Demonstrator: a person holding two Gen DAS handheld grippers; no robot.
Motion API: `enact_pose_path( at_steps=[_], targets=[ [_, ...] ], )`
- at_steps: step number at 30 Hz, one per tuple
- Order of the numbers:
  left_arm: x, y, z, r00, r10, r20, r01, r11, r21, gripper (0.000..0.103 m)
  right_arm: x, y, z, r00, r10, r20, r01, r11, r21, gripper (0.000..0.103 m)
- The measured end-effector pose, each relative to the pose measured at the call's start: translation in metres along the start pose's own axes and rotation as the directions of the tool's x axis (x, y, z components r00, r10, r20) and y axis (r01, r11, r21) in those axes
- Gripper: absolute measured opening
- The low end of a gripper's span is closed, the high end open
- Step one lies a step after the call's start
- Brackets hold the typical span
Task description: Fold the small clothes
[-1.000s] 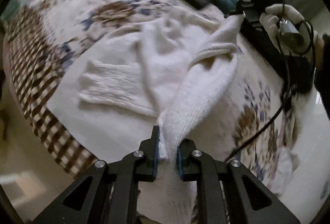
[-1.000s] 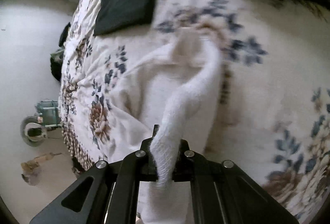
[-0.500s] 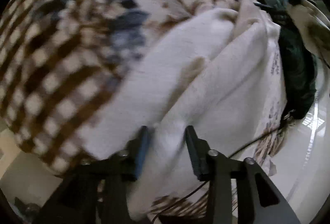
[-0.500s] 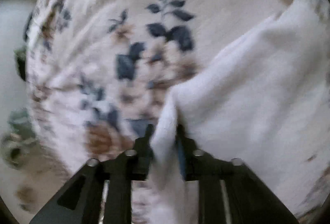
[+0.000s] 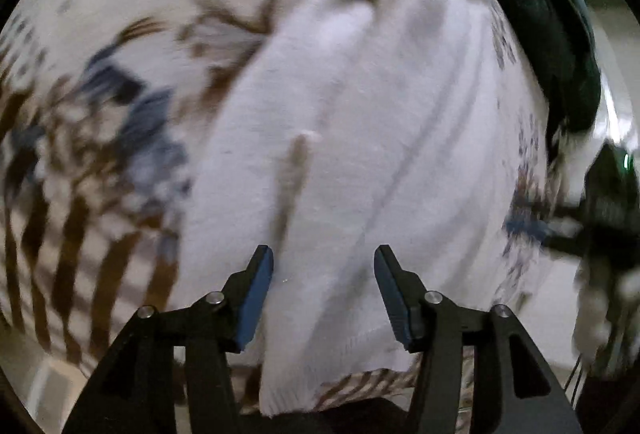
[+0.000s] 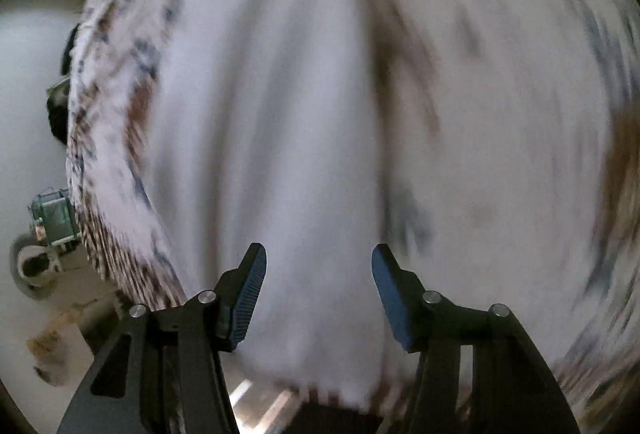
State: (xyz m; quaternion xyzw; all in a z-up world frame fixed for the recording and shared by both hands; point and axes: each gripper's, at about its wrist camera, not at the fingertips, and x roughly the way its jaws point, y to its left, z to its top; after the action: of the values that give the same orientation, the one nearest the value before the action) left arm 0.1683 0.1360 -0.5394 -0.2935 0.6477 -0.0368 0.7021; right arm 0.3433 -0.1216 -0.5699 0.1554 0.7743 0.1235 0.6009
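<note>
A white knit sweater [image 5: 360, 138] lies spread on the floral bedspread [image 5: 120, 46], its ribbed hem near the bed's front edge. My left gripper [image 5: 324, 266] is open just above the sweater near that hem, holding nothing. In the right wrist view the same white sweater [image 6: 272, 122] fills the middle, blurred by motion. My right gripper [image 6: 319, 266] is open over it, jaws wide apart and empty.
A dark green garment [image 5: 560, 34] lies on the bed at the right. A brown checked border [image 5: 60, 242] runs along the bedspread's edge. The other gripper's black body [image 5: 608, 194] shows at far right. Floor clutter [image 6: 44, 234] lies left of the bed.
Both grippers have let go of the sweater sleeve they were holding and opened wide. The sweater now lies flat on the bed beneath them.
</note>
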Motion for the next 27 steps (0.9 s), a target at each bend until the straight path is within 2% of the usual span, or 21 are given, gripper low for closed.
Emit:
enact_pose_path(
  at_steps=[1,2,3,5,9,11,13,14,16,19,20,21,22,23,24,25,26,27],
  targets=[
    [0.001,-0.002,-0.001,1.0,0.023,0.01,-0.023,1.0,0.021,0.04,0.012,-0.014,-0.02,1.0,0.001,-0.018,0.0,1.0,0.022,0.057],
    [0.003,-0.006,-0.005,0.999,0.032,0.03,-0.034,0.998,0.044,0.011,0.024,-0.023,-0.037,0.999,0.008,-0.038,-0.007,0.999,0.043,0.057],
    [0.004,-0.006,-0.007,0.998,0.053,0.033,-0.054,0.997,0.051,0.007,0.024,-0.023,-0.037,0.999,0.008,-0.038,-0.007,0.999,0.043,0.057],
    [-0.005,-0.005,-0.01,0.994,0.08,0.068,-0.084,0.995,0.055,0.004,0.053,-0.046,-0.08,0.995,0.082,-0.052,-0.076,0.992,0.104,0.057],
    [-0.026,0.004,-0.002,0.989,0.108,0.104,-0.112,0.993,0.039,0.004,0.065,-0.059,-0.116,0.989,0.145,0.009,-0.144,0.969,0.203,0.056],
    [-0.032,0.005,0.002,0.986,0.125,0.115,-0.134,0.988,0.072,0.004,0.061,-0.066,-0.137,0.977,0.203,0.07,-0.214,0.943,0.256,0.056],
    [-0.03,0.002,0.01,0.987,0.126,0.104,-0.136,0.986,0.1,0.004,0.059,-0.07,-0.146,0.972,0.216,0.091,-0.233,0.932,0.277,0.056],
    [-0.027,0.004,0.011,0.988,0.123,0.096,-0.134,0.984,0.115,0.004,0.061,-0.076,-0.161,0.959,0.25,0.136,-0.282,0.904,0.32,0.056],
    [-0.017,0.007,0.017,0.992,0.107,0.063,-0.116,0.982,0.151,0.004,0.064,-0.077,-0.164,0.953,0.265,0.145,-0.299,0.894,0.333,0.056],
    [-0.005,0.008,0.021,0.999,0.044,-0.017,-0.04,0.986,0.16,0.007,0.084,-0.093,-0.171,0.935,0.281,0.217,-0.35,0.833,0.428,0.056],
    [-0.003,0.009,0.021,0.999,0.01,-0.051,-0.002,0.988,0.155,0.012,0.086,-0.096,-0.173,0.933,0.278,0.23,-0.356,0.818,0.452,0.056],
    [-0.002,0.007,0.019,0.998,-0.007,-0.067,0.018,0.986,0.163,0.022,0.086,-0.096,-0.173,0.933,0.278,0.23,-0.356,0.818,0.452,0.056],
    [0.0,0.004,0.016,0.996,-0.017,-0.087,0.033,0.982,0.186,0.028,0.091,-0.1,-0.179,0.924,0.254,0.286,-0.372,0.772,0.516,0.049],
    [0.0,0.002,0.014,0.995,-0.013,-0.102,0.033,0.979,0.201,0.039,0.09,-0.099,-0.18,0.926,0.231,0.299,-0.363,0.765,0.533,0.035],
    [0.009,-0.002,0.008,0.991,0.005,-0.137,0.027,0.973,0.229,0.044,0.088,-0.099,-0.183,0.928,0.204,0.312,-0.352,0.76,0.547,0.03],
    [0.017,-0.006,0.004,0.987,0.025,-0.158,0.016,0.968,0.25,0.043,0.086,-0.098,-0.187,0.925,0.183,0.331,-0.348,0.758,0.552,0.026],
    [0.021,-0.007,-0.002,0.986,0.051,-0.157,-0.006,0.961,0.275,0.042,0.084,-0.096,-0.191,0.926,0.161,0.341,-0.336,0.761,0.554,0.02],
    [0.023,-0.009,-0.007,0.989,0.068,-0.133,-0.026,0.955,0.296,0.02,0.083,-0.092,-0.195,0.931,0.13,0.34,-0.311,0.768,0.559,0.015]
  ],
)
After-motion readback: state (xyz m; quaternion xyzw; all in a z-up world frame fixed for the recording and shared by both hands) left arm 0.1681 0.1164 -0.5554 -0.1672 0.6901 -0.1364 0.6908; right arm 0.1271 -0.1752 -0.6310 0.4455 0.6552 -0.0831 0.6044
